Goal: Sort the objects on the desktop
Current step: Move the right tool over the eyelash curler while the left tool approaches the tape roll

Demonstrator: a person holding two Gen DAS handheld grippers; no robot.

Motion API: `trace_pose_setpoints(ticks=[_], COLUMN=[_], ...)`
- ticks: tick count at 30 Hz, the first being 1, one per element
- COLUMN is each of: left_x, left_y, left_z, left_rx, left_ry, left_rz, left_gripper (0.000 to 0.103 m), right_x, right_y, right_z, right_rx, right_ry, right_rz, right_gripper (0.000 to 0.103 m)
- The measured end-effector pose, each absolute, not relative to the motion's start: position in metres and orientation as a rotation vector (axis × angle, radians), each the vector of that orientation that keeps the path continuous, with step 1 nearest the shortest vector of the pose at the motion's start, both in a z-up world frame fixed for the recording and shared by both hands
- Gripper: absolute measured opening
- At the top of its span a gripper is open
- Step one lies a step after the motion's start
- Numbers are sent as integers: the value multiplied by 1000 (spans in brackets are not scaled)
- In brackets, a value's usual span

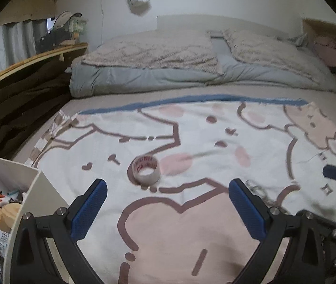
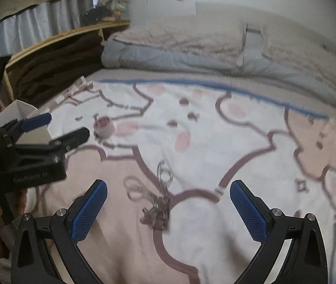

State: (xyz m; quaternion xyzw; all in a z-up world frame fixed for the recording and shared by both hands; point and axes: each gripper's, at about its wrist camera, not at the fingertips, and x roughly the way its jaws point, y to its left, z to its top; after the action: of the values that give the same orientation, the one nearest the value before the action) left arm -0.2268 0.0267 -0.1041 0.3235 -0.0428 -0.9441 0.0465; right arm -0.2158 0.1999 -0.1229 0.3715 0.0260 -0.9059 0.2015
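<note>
A roll of clear tape with red print [image 1: 145, 170] lies on the cartoon blanket [image 1: 191, 224], just ahead of my open left gripper [image 1: 168, 189] and a little left of its middle. The same tape roll [image 2: 104, 126] shows at the left of the right wrist view, beyond the left gripper [image 2: 66, 127]. A bunch of keys on metal rings [image 2: 158, 198] lies between the spread fingers of my open right gripper [image 2: 168, 189]. In the left wrist view the keys [image 1: 260, 193] peek out behind the right finger, and a blue fingertip [image 1: 333, 173] of the right gripper shows at the right edge.
A white open box [image 1: 20, 196] holding several small items stands at the left, beside the left gripper. Folded grey quilts and fluffy blankets [image 1: 168, 66] lie at the far end of the bed. A wooden rail [image 1: 26, 59] with dark bedding runs along the left.
</note>
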Motion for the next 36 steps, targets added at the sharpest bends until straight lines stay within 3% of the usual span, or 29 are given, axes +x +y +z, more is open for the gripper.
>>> trace_pose_setpoints(ticks=[6, 19, 36], left_x=[-238, -252, -258], left_y=[22, 22, 11], left_z=[-131, -169, -186], left_rx=[1112, 1265, 1366], left_ry=[-110, -119, 8], left_rz=[-2846, -2763, -2731], left_gripper=[103, 103, 103], right_x=[-219, -229, -230], right_y=[200, 185, 179], right_z=[-152, -183, -191], right_rx=[1119, 1247, 1279], right_ry=[34, 136, 217], right_rz=[-2520, -2489, -2496], right_gripper=[103, 103, 103])
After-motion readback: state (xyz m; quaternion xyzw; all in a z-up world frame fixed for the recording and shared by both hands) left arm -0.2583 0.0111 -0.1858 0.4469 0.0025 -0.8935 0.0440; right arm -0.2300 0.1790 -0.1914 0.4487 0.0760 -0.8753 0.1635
